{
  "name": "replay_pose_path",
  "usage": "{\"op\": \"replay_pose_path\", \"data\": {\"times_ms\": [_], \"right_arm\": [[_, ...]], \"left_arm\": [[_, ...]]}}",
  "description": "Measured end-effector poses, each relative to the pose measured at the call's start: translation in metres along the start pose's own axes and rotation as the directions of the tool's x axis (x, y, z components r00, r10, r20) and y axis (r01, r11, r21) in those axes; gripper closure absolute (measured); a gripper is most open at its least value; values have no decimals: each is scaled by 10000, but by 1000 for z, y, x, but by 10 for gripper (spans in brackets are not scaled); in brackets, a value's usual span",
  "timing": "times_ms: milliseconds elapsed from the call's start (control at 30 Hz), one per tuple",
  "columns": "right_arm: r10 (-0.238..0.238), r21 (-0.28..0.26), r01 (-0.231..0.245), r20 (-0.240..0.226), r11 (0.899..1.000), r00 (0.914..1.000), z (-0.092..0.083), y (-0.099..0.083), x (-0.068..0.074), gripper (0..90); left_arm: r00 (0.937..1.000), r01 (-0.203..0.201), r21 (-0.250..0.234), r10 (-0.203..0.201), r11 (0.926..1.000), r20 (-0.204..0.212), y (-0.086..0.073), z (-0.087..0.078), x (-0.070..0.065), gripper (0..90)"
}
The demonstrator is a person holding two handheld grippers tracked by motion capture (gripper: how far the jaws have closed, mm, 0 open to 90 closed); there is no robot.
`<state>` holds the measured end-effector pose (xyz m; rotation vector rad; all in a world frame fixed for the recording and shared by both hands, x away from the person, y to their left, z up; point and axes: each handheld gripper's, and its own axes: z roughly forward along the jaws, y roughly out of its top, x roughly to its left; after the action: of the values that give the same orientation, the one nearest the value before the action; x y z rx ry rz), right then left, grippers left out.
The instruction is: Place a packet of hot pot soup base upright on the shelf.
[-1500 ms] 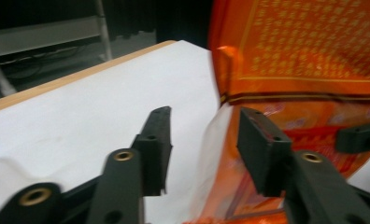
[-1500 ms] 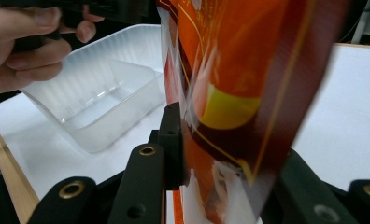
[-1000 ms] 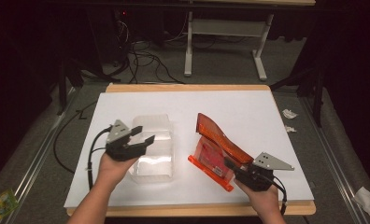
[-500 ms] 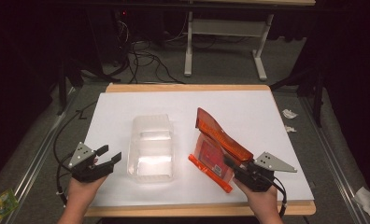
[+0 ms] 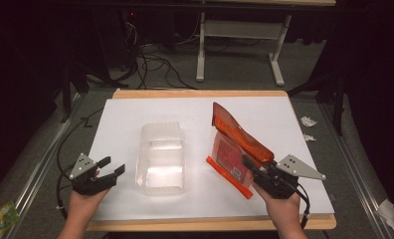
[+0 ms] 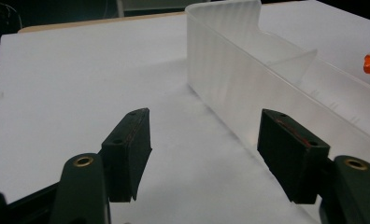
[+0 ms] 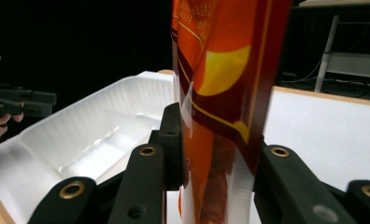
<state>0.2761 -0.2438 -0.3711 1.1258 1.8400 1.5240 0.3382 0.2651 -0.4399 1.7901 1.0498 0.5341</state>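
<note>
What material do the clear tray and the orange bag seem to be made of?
Clear tray: probably thin moulded plastic, translucent and slightly frosted; the white table shows through its ribbed walls. Orange bag: seemingly glossy printed plastic film; it reflects light and bends.

On the tabletop [image 5: 135, 119]: one clear plastic tray [image 5: 161, 159], one orange snack bag [image 5: 235, 144] right of it, and two claws.
</note>
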Motion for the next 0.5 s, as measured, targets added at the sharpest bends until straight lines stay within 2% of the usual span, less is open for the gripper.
{"op": "replay_pose_path", "data": {"times_ms": [67, 233, 300, 367, 500], "right_arm": [[-11, -28, 11, -3, 10000, 10000, 1, 3, 0, 726], [-40, -250, 40, -32, 9997, 10000, 10, 24, 9, 727], [-193, -351, 189, -93, 9992, 9998, 20, 34, 16, 727], [-156, -381, 150, -140, 9992, 9998, 23, 37, 18, 727], [-142, -470, 119, -493, 9988, 9987, 45, 48, 32, 727]], "left_arm": [[10000, 10, -83, -10, 10000, -3, 0, 0, 0, 353], [9999, 140, -170, -139, 9998, 29, 0, 0, 3, 352], [9999, 162, -168, -162, 9997, 54, 0, 0, 2, 350], [9999, 117, -186, -116, 9998, 77, 1, 0, 1, 350], [10000, 44, -246, -42, 9997, 79, 2, -2, 1, 347]]}}
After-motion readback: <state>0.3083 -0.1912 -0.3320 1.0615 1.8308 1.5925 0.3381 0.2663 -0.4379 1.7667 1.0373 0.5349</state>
